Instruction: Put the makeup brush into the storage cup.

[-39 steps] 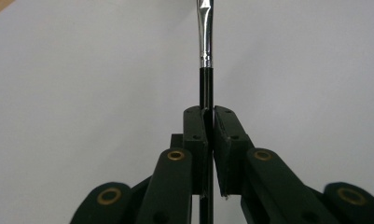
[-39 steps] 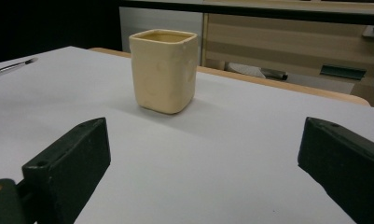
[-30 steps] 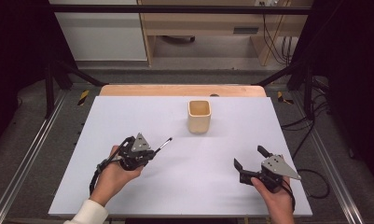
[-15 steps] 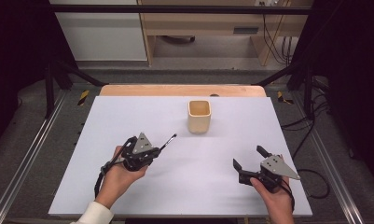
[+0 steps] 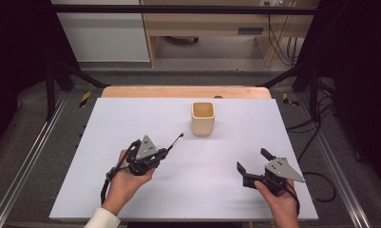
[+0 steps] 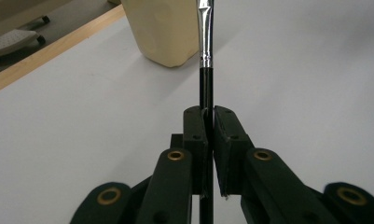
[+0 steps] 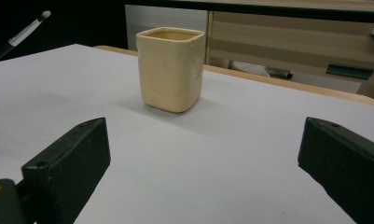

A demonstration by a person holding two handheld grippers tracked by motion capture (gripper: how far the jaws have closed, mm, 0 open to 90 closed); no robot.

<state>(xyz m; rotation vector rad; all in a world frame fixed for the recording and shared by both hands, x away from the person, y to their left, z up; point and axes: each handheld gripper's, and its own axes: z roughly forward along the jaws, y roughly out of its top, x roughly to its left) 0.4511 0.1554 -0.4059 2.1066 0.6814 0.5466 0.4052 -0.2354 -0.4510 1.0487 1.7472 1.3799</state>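
Holding paintbrush (image 6: 206,56) clamped in left gripper (image 5: 165,153), short of cup (image 5: 203,118); insertion pending. Right gripper (image 5: 253,160) open, empty, nearside of cup.

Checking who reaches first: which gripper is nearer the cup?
Left. The left gripper, holding the brush, sits below-left of the cup; the right gripper sits farther, below-right.

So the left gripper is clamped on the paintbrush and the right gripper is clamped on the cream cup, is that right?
Not quite. The left gripper is clamped on the paintbrush, but the right gripper is open and holds nothing; the cream cup stands apart on the table, as the right gripper view shows.
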